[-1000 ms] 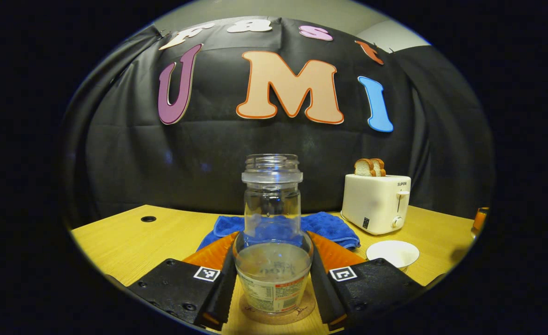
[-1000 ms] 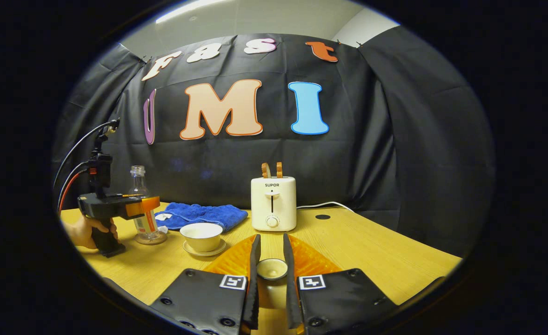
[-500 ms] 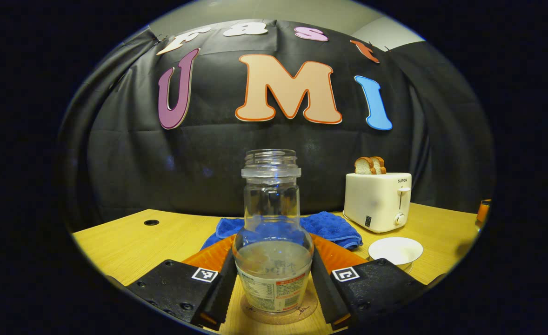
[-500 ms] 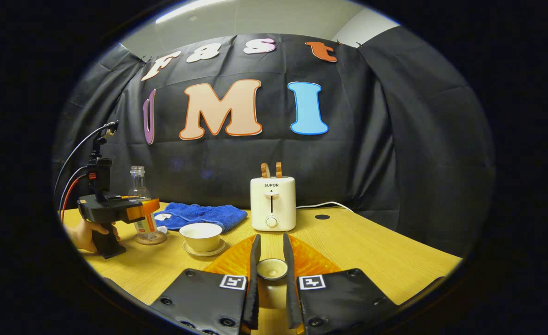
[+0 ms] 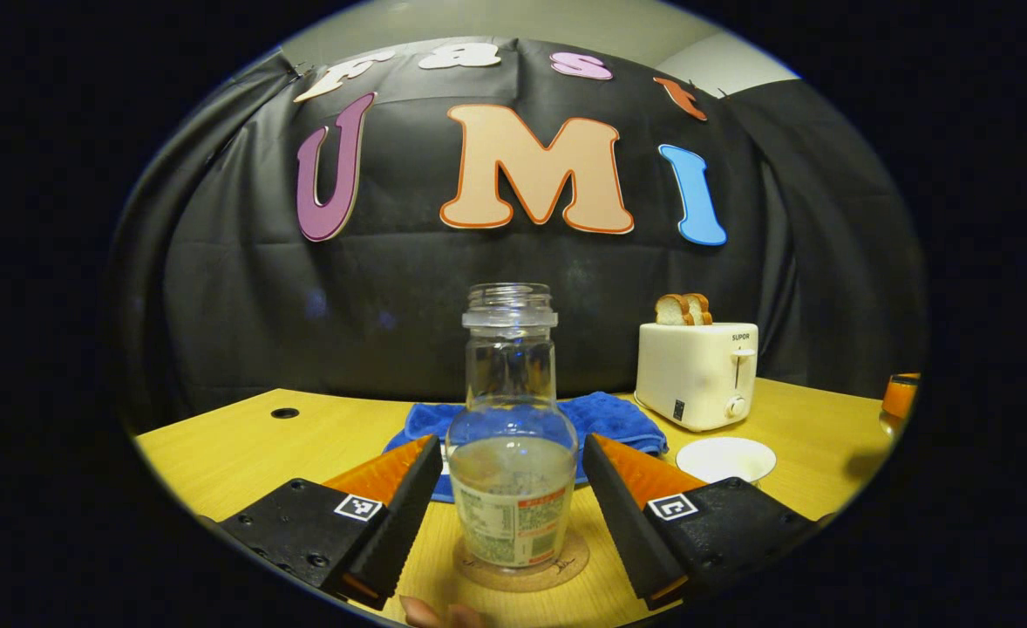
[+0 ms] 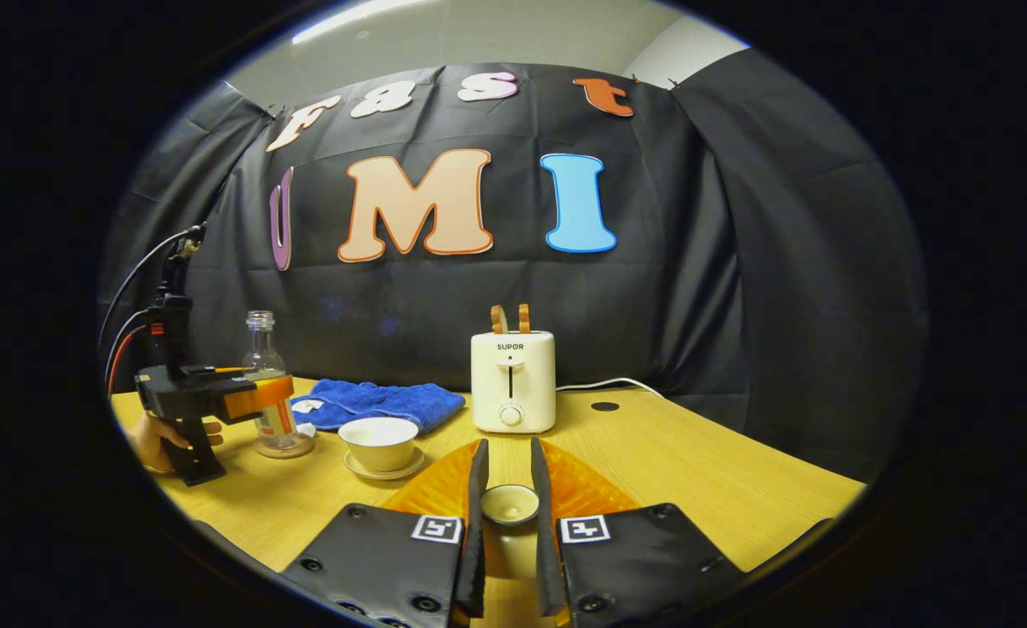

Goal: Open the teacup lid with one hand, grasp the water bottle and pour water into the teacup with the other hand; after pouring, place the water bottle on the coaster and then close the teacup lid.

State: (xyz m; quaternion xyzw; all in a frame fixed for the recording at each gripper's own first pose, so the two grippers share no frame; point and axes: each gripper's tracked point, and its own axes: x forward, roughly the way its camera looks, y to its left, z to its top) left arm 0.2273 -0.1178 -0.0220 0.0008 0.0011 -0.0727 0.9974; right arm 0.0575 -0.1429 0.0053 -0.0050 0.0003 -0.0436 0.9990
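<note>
Left gripper view: water bottle upright on coaster, left tool spread; right tool pinching lid.

We see a yellow wood-grain table beyond the jaws, a black cloth booth wall behind, and a pale ceiling with strip light above.

We note a clear water bottle with a red-and-white label, a tan cork coaster, a blue towel, a cream toaster and teacup, and a yellow wood-grain desk.
</note>
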